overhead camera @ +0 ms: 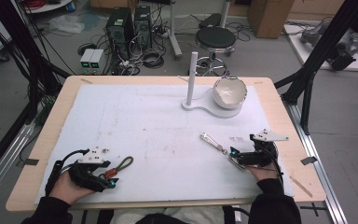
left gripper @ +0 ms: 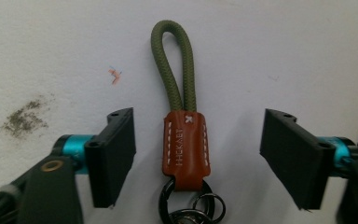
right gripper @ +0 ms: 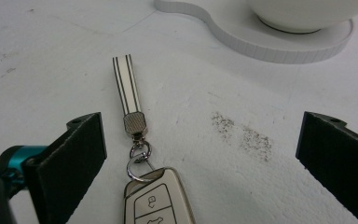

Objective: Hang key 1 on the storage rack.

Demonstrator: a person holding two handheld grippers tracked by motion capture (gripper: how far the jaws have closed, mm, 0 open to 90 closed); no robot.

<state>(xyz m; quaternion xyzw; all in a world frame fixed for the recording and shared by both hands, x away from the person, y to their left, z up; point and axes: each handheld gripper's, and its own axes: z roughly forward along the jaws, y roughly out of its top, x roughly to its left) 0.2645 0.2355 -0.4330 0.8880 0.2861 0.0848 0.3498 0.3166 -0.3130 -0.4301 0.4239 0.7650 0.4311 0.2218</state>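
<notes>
An olive-green cord loop with a brown leather tab (left gripper: 185, 149) and dark metal rings lies on the white mat, seen at the near left as the cord keychain (overhead camera: 122, 165). My left gripper (left gripper: 198, 116) is open, and its pads stand apart from the tab on both sides; it rests at the near left (overhead camera: 109, 179). A pale car key fob (right gripper: 158, 200) with a striped strap (right gripper: 127, 88) lies between the open jaws of my right gripper (right gripper: 207, 135), closer to the left jaw. This gripper (overhead camera: 234, 156) sits at the near right, with the strap (overhead camera: 210, 140) pointing away from it.
A white bowl (overhead camera: 230, 91) sits on a white stand base (overhead camera: 200, 107) with an upright post (overhead camera: 192, 74) at the far middle of the table. Grey smudges (right gripper: 242, 133) mark the mat. A stool (overhead camera: 215, 38) and computer towers (overhead camera: 121, 28) stand on the floor beyond.
</notes>
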